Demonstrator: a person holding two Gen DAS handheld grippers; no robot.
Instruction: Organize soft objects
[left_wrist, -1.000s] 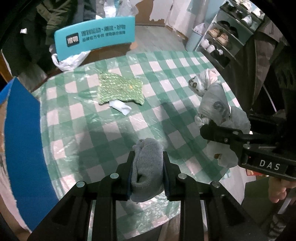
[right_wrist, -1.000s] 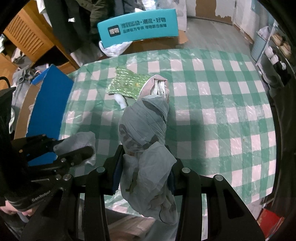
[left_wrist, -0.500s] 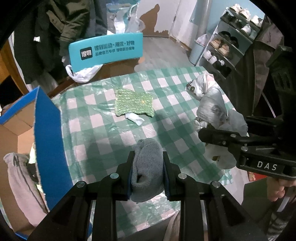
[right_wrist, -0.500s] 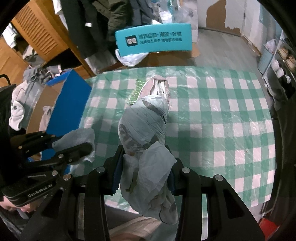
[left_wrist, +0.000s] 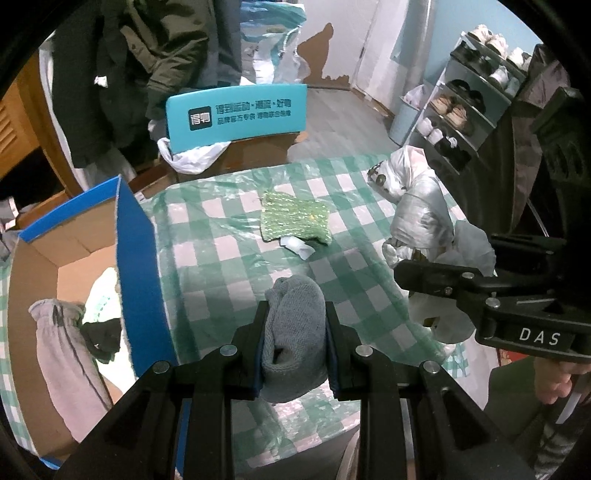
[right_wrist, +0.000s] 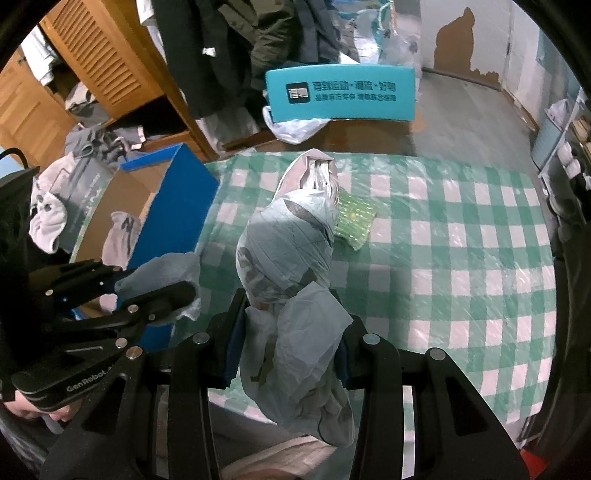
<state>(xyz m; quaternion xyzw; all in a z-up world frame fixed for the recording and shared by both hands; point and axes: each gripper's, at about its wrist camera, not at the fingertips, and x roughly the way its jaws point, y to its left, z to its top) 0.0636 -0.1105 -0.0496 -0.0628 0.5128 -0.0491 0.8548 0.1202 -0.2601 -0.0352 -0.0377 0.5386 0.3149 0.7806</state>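
Note:
My left gripper is shut on a rolled grey sock and holds it above the near edge of the green checked table. My right gripper is shut on a pale grey bagged bundle, also seen in the left wrist view, held above the table. A green knitted cloth with a white scrap lies on the table middle. An open cardboard box with blue flaps stands left of the table and holds clothes.
A teal chair back stands behind the table. Coats hang behind it. A shoe rack is at the far right. A wooden cabinet stands far left in the right wrist view.
Both grippers have risen and pulled back from the table with their loads still held. The box on the left has come into view.

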